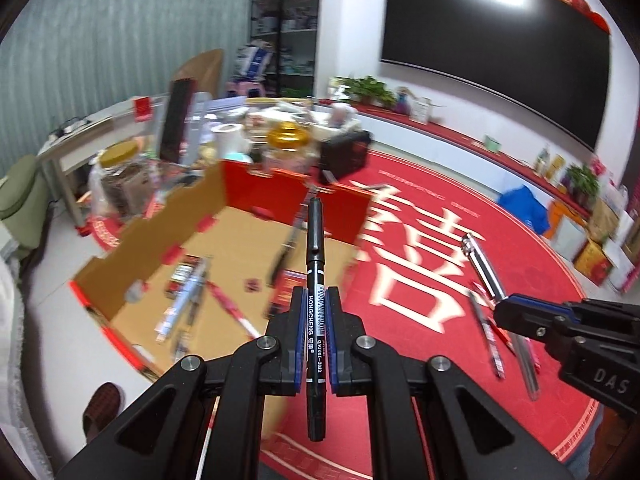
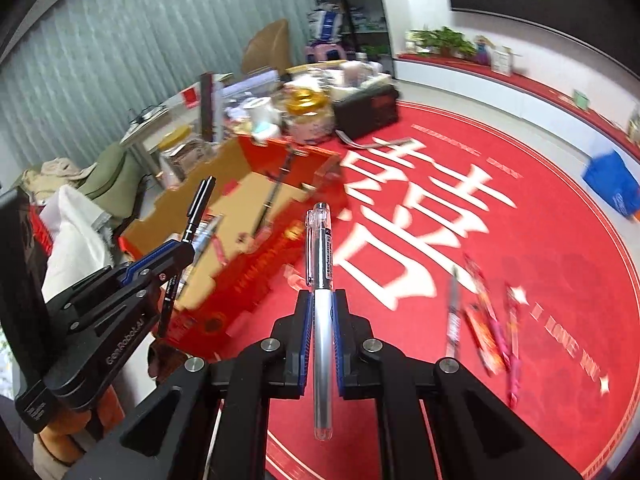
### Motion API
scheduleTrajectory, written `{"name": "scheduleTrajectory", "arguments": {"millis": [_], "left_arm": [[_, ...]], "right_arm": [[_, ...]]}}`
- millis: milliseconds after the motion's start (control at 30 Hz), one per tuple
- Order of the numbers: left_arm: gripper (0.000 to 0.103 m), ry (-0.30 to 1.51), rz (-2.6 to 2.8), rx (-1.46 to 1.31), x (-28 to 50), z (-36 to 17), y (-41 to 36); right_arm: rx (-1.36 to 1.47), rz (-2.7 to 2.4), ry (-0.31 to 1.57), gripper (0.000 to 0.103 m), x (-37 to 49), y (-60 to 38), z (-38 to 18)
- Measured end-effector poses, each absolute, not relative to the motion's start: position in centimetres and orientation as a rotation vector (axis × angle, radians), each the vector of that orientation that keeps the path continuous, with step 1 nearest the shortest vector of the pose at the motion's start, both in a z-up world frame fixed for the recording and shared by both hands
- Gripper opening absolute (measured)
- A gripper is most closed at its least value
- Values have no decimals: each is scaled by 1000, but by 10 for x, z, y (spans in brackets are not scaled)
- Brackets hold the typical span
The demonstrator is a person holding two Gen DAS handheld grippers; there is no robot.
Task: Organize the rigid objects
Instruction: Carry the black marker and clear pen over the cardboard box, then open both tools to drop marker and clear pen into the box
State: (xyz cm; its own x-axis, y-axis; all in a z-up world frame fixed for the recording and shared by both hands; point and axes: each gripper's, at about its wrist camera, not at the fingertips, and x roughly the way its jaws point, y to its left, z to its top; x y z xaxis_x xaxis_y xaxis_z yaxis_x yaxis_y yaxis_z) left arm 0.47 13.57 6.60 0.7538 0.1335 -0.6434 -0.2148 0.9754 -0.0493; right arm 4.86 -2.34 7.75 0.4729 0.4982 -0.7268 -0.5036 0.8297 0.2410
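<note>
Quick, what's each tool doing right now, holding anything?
Left tool: closed on a black marker.
Right tool: closed on a silver pen with a clear cap.

The left claw (image 1: 315, 308) sits at the bottom middle of the frame, squeezed tight on a black marker pen (image 1: 315, 280). The pen points straight up the frame. Behind it, in the middle left, is an open cardboard box (image 1: 224, 236) with pens lying inside. The box rests partly on a big red rug (image 1: 460, 240) with white writing. At the lower right, the right claw (image 1: 502, 310) grips a silver pen (image 1: 482, 262). More pens (image 1: 504, 340) lie on the rug beside it.
</note>
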Motion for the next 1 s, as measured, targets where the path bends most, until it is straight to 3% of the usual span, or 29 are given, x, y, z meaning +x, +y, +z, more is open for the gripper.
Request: {"name": "scheduleTrajectory", "arguments": {"millis": [467, 1000], "left_arm": [[9, 731, 342, -165, 34, 54, 210], [9, 782, 361, -172, 60, 33, 229]], "right_arm": [[-59, 770, 868, 11, 81, 84, 89], [-67, 754, 936, 11, 103, 106, 66]]}}
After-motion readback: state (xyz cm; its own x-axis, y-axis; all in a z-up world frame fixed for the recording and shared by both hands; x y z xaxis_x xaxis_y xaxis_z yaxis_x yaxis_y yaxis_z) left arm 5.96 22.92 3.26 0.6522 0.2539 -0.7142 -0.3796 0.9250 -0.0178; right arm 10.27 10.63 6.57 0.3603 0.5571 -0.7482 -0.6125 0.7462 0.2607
